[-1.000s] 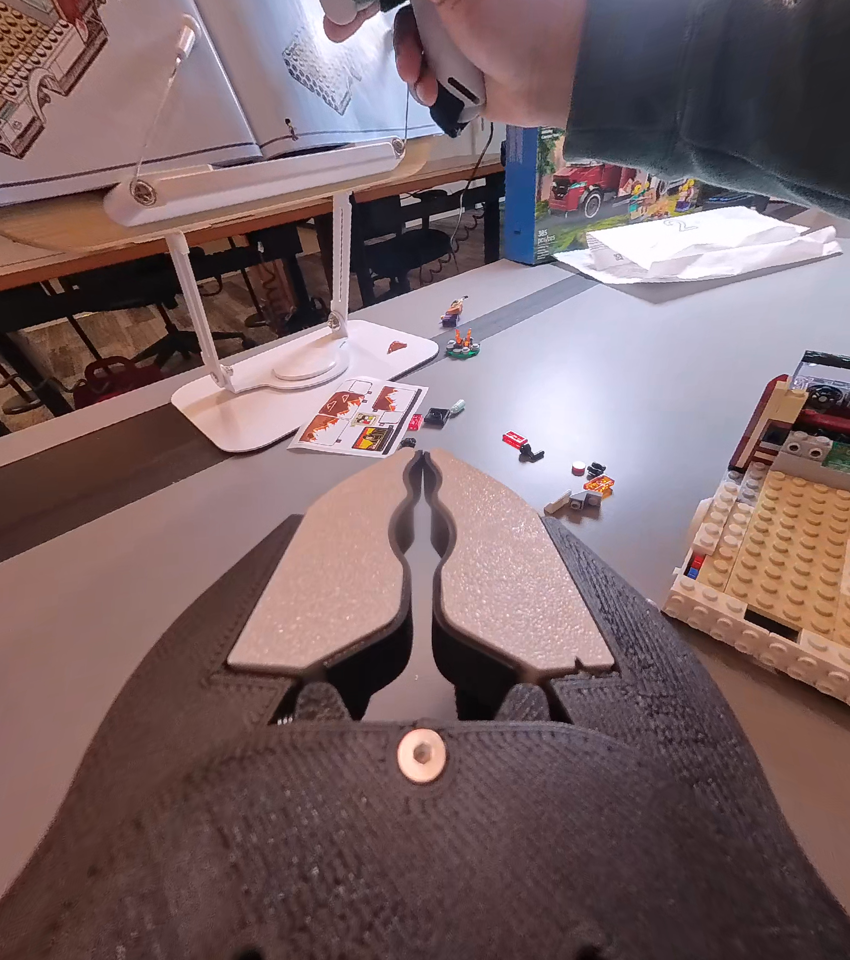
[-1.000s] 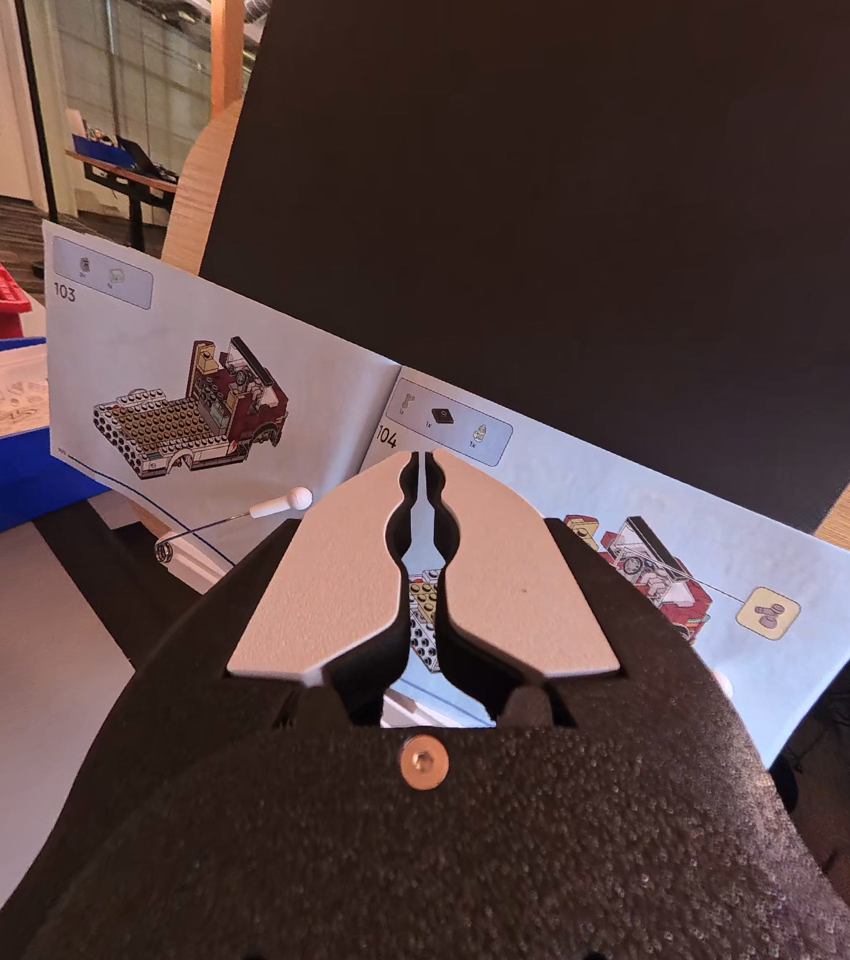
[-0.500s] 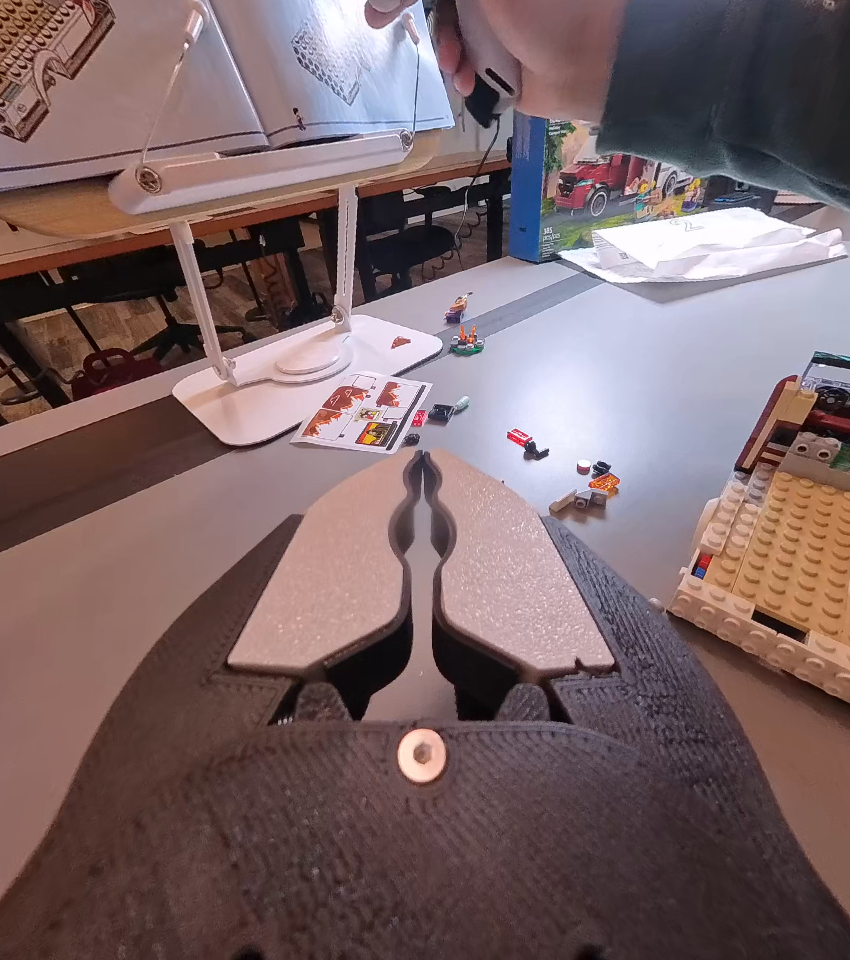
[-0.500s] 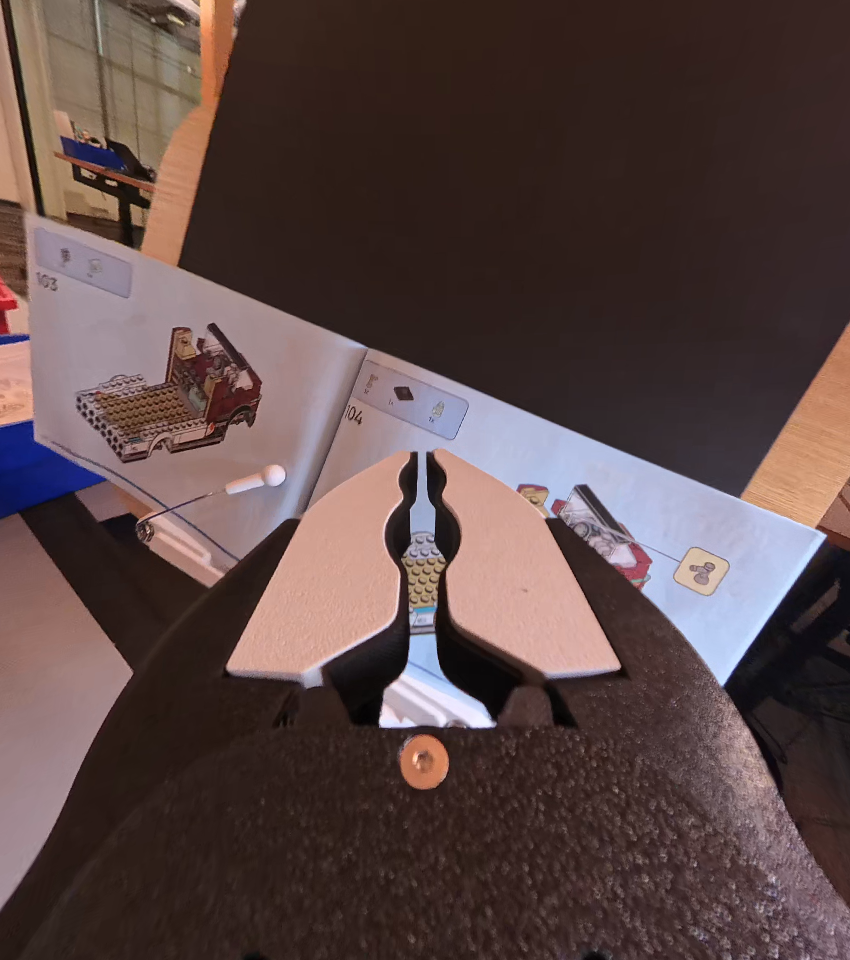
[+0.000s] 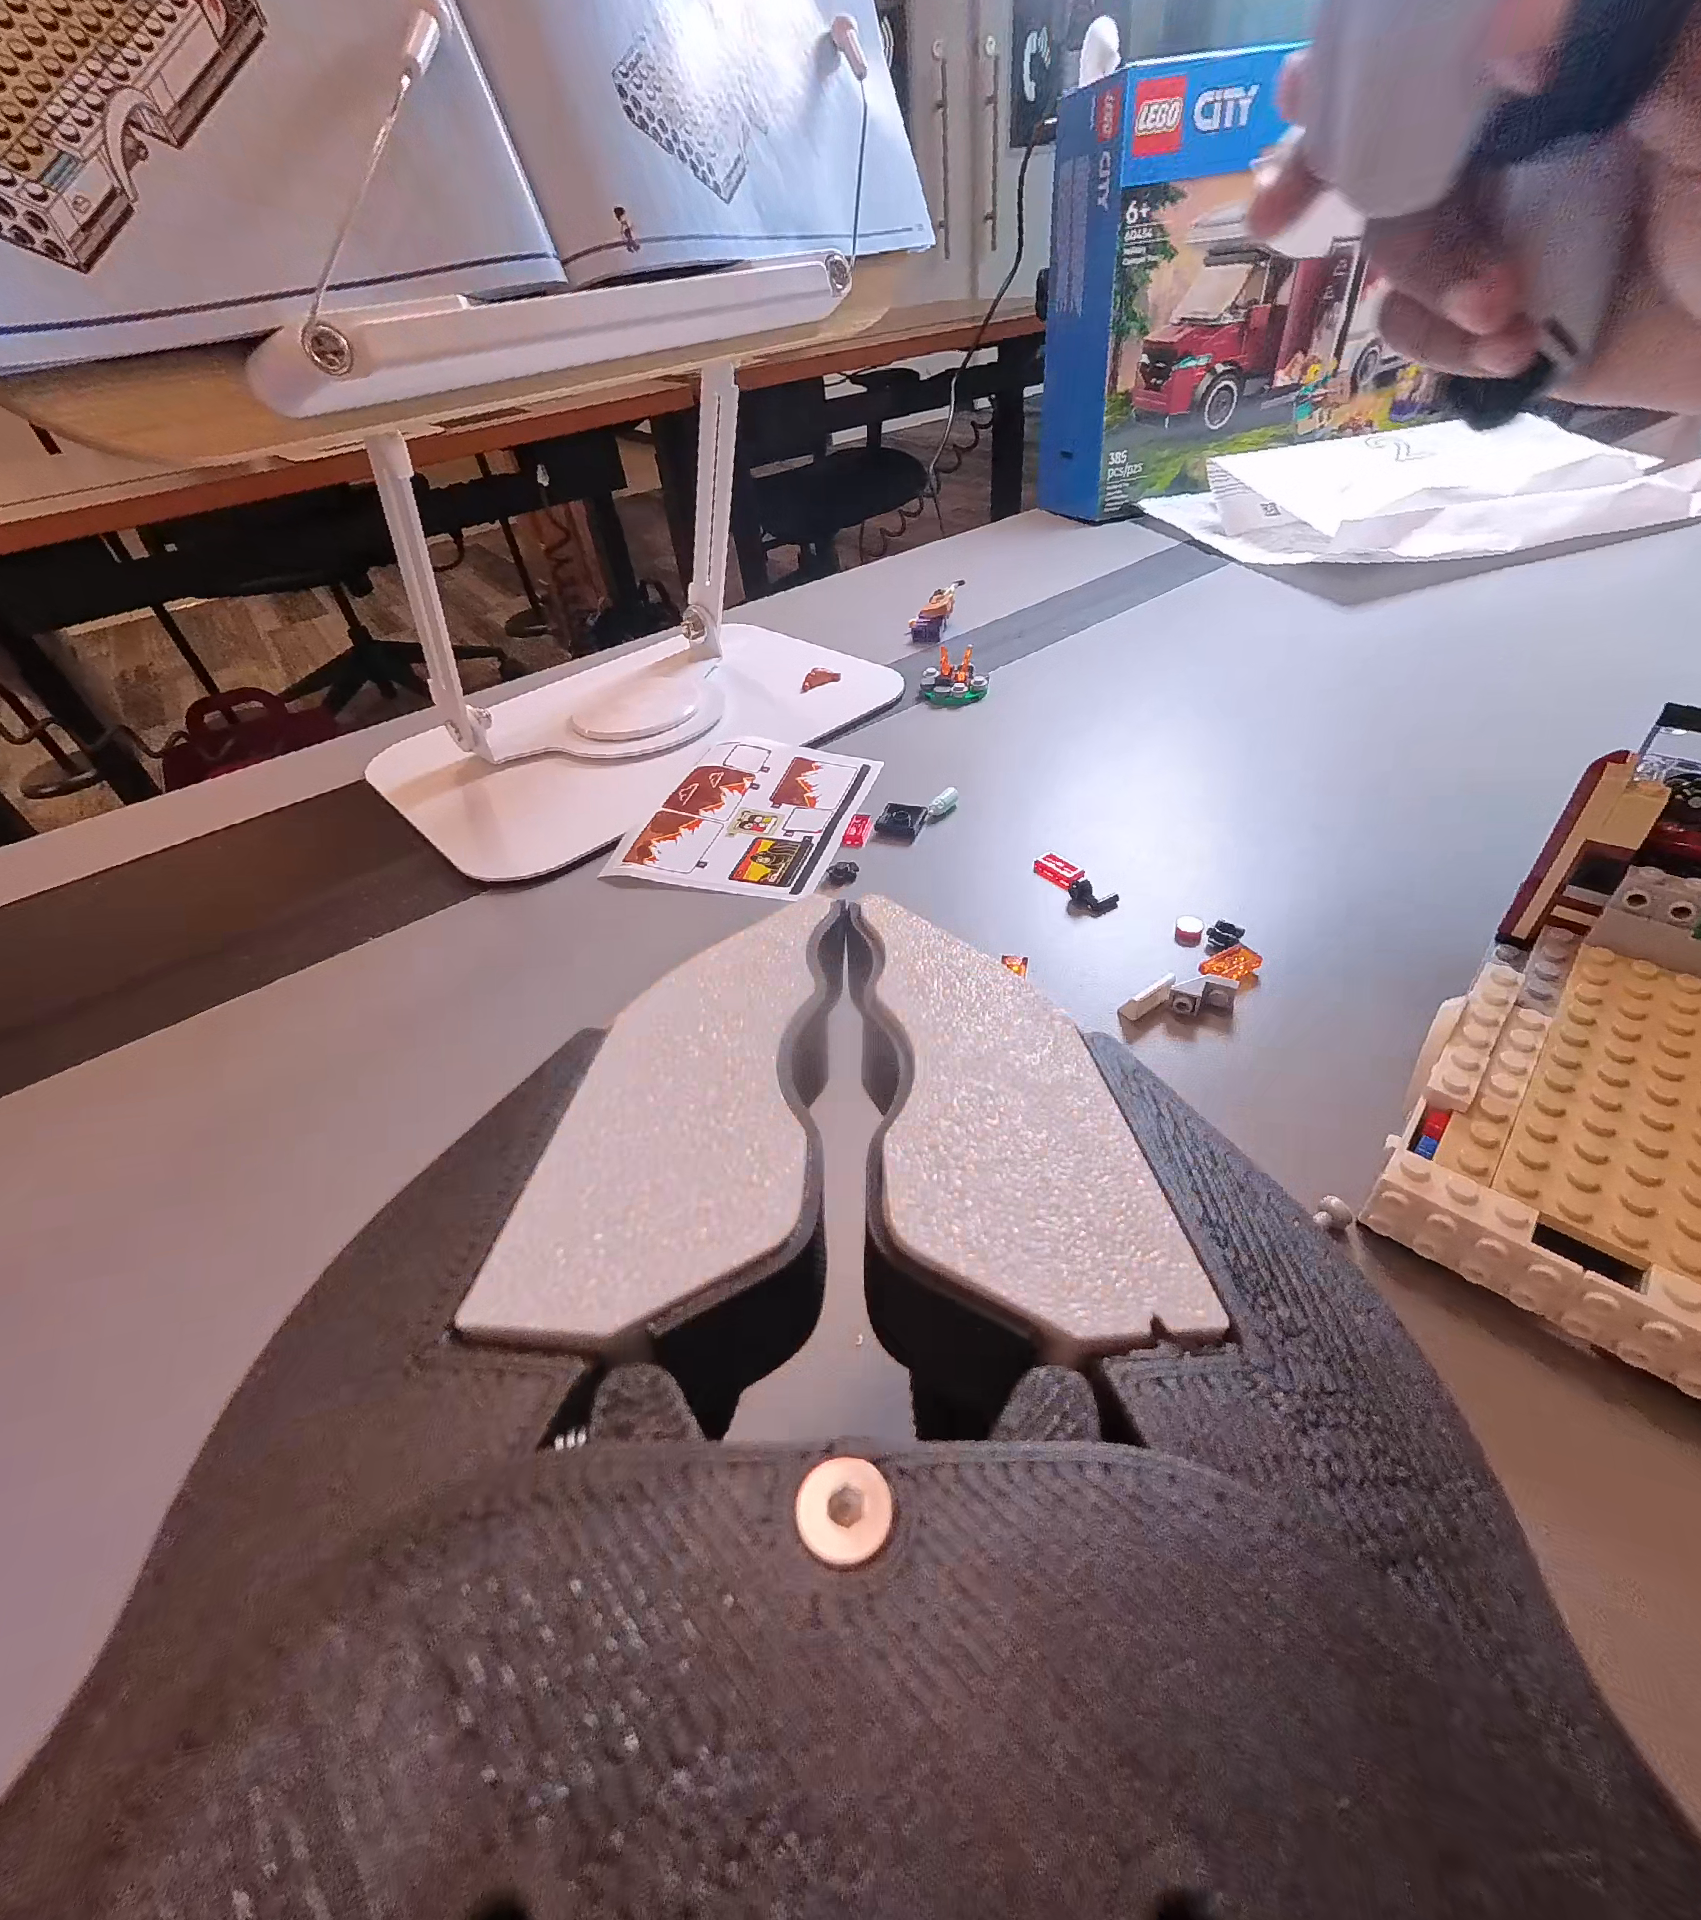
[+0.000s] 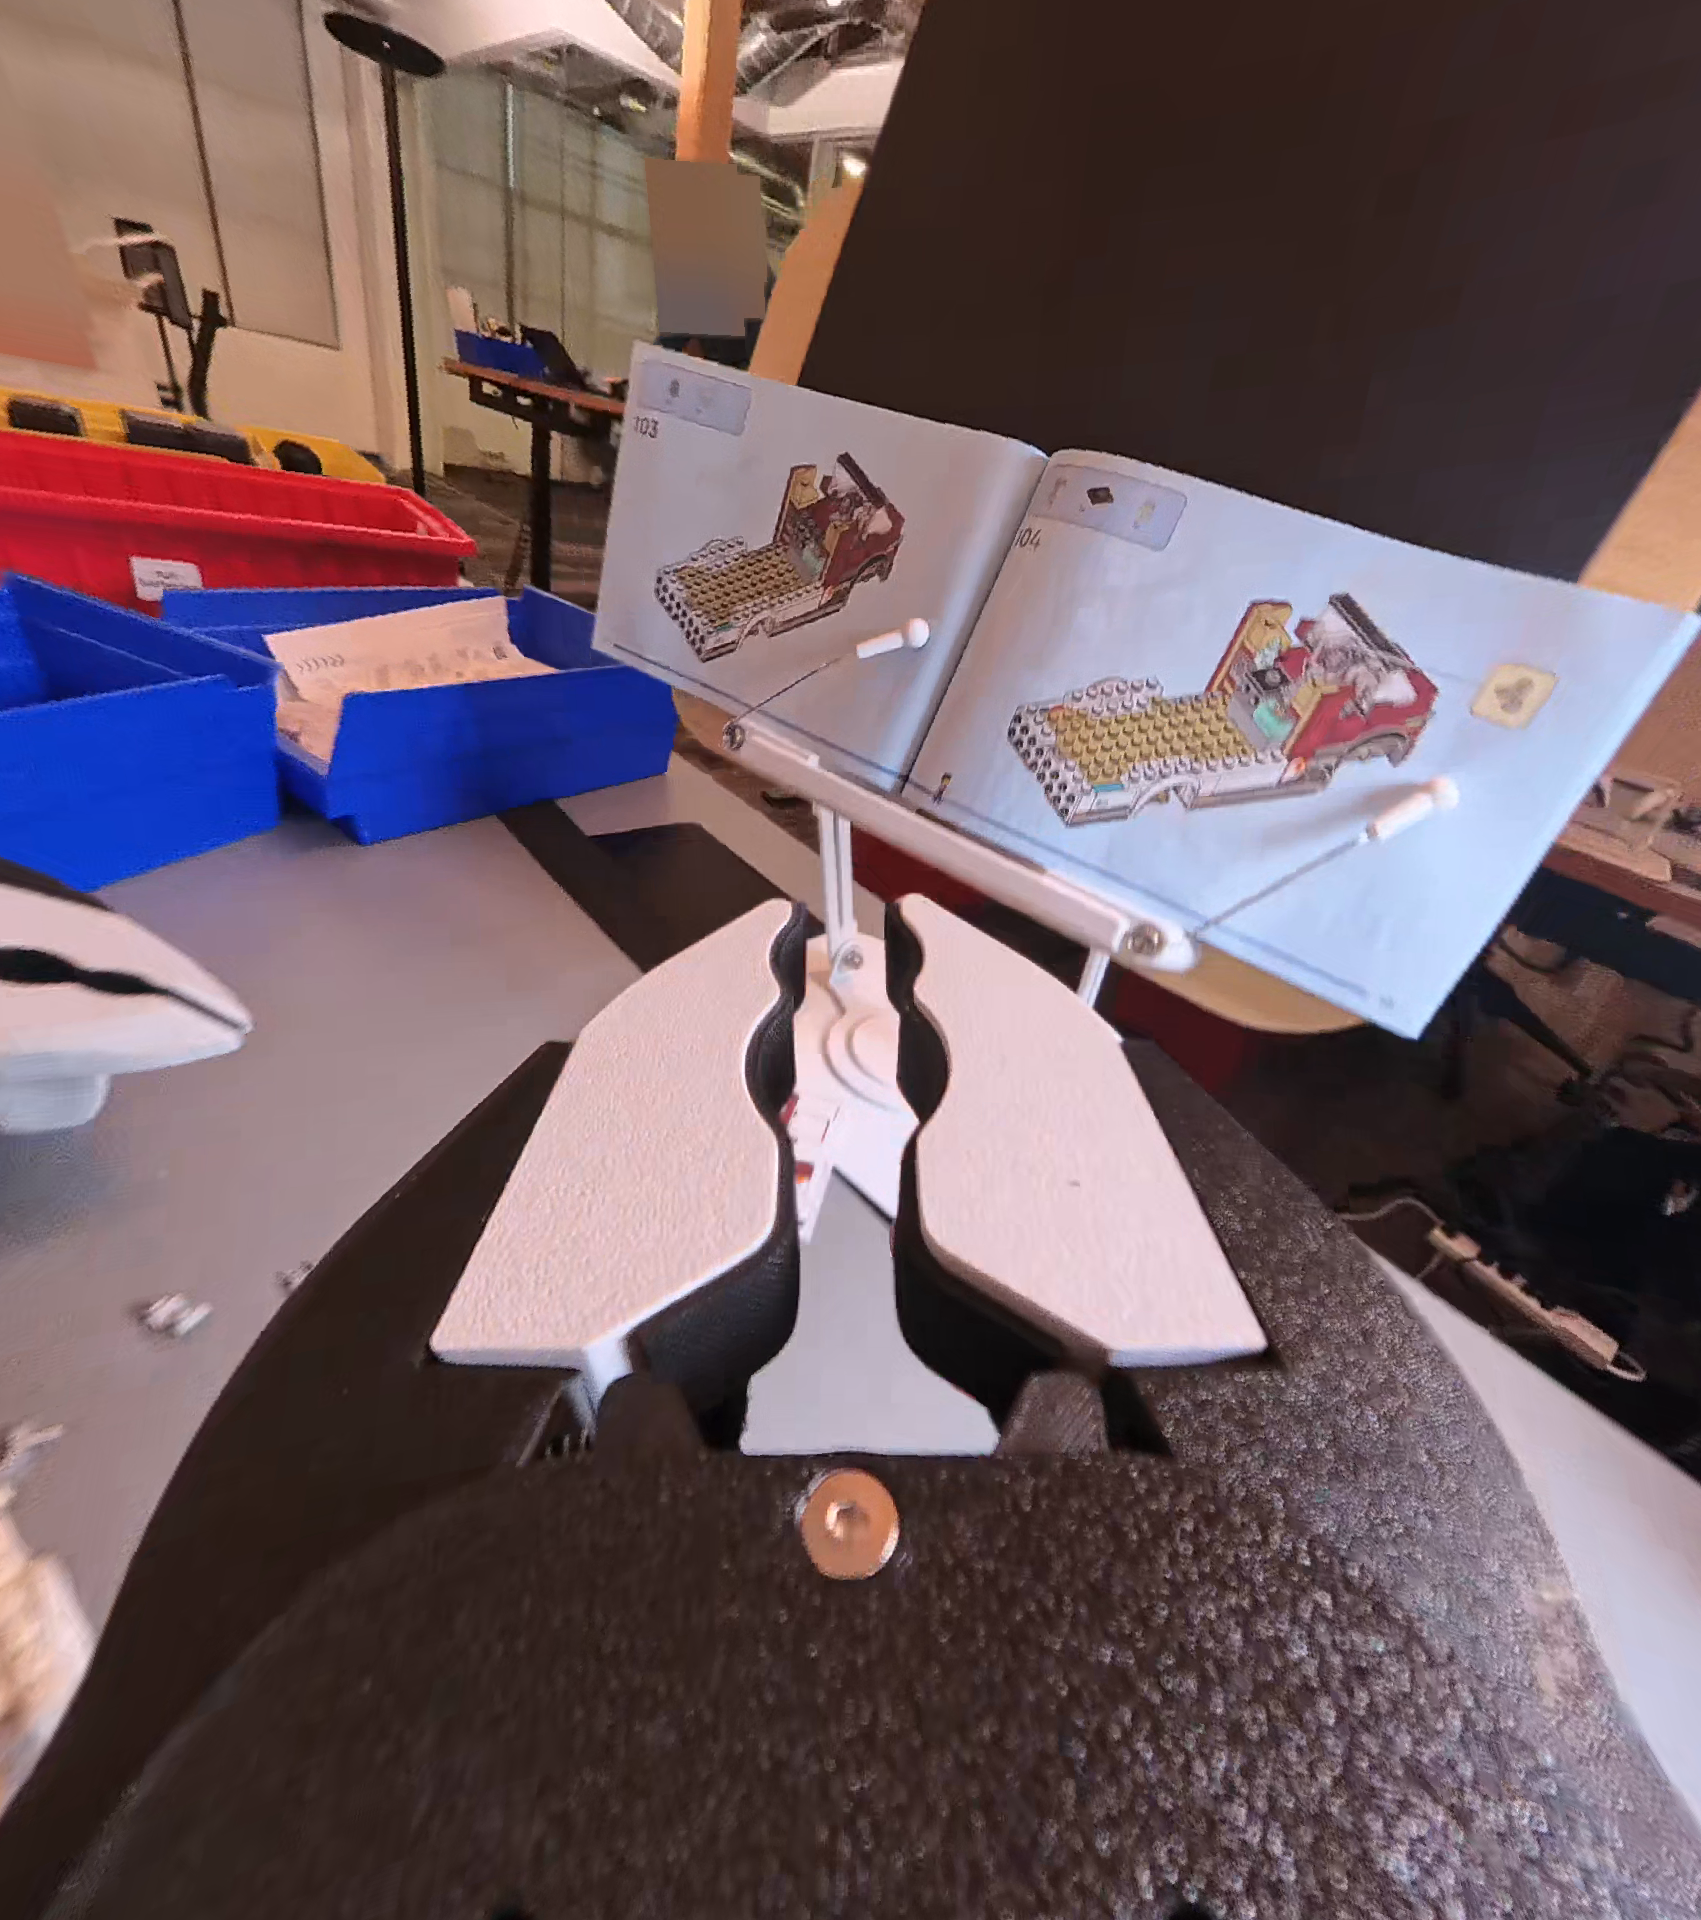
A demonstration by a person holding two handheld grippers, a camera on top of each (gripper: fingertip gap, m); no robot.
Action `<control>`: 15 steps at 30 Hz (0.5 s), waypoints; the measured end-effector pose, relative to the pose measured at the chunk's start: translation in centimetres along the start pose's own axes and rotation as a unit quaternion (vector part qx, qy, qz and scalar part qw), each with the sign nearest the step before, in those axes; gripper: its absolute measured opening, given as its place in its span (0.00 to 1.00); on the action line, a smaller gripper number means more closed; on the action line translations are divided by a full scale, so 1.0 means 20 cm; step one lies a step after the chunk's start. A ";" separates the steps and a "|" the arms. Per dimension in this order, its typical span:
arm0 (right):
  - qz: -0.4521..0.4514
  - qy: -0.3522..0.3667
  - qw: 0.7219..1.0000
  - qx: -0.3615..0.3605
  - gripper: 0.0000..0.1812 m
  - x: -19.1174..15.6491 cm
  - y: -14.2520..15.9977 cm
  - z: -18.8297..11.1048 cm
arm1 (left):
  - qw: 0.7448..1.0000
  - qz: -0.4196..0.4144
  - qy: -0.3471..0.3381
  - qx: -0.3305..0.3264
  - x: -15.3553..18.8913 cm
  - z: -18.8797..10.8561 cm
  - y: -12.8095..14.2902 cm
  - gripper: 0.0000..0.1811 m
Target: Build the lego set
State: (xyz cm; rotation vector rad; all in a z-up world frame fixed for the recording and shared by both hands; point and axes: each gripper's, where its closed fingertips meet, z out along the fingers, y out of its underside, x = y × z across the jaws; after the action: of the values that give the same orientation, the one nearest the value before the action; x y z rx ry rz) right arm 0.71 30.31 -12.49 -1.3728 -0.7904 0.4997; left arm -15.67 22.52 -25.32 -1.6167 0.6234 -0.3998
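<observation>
The half-built Lego truck (image 5: 1604,1143), with a tan studded bed, white sides and a dark red cab, sits on the grey table at the right. Loose small pieces (image 5: 1189,977) lie left of it. My left gripper (image 5: 846,909) is shut and empty, low over the table, left of the truck. My right gripper (image 6: 846,909) is open a little and empty, pointing at the open instruction booklet (image 6: 1137,675) on its white stand. The left gripper also shows in the right wrist view (image 6: 46,987). A hand holding the right gripper (image 5: 1552,208) shows blurred at the top right.
The stand's white base (image 5: 617,769) and a sticker sheet (image 5: 752,821) lie ahead of the left gripper. A Lego box (image 5: 1189,281) and a white paper bag (image 5: 1428,488) sit at the back. Blue bins (image 6: 410,727) and a red bin (image 6: 150,520) stand at the table's left. Tip to tip, the grippers are about 25 cm apart. From my left tips it is roughly 15 cm to the half-built Lego truck (image 5: 1604,1143); from my right, 25 cm.
My right gripper has pulled back from the booklet toward the table and opened a little. The hand holding it has swung right. My left gripper has stayed shut and barely moved.
</observation>
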 end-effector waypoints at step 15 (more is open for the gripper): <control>0.050 0.008 0.999 -0.017 0.10 -0.18 0.28 -0.46 | 1.000 0.004 -0.005 -0.008 -0.01 0.00 0.01 0.01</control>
State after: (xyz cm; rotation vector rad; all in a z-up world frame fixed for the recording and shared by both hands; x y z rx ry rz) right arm 5.98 22.50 -18.84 -1.4515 -0.7222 0.5556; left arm -15.85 22.69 -25.53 -1.6304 0.6260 -0.3815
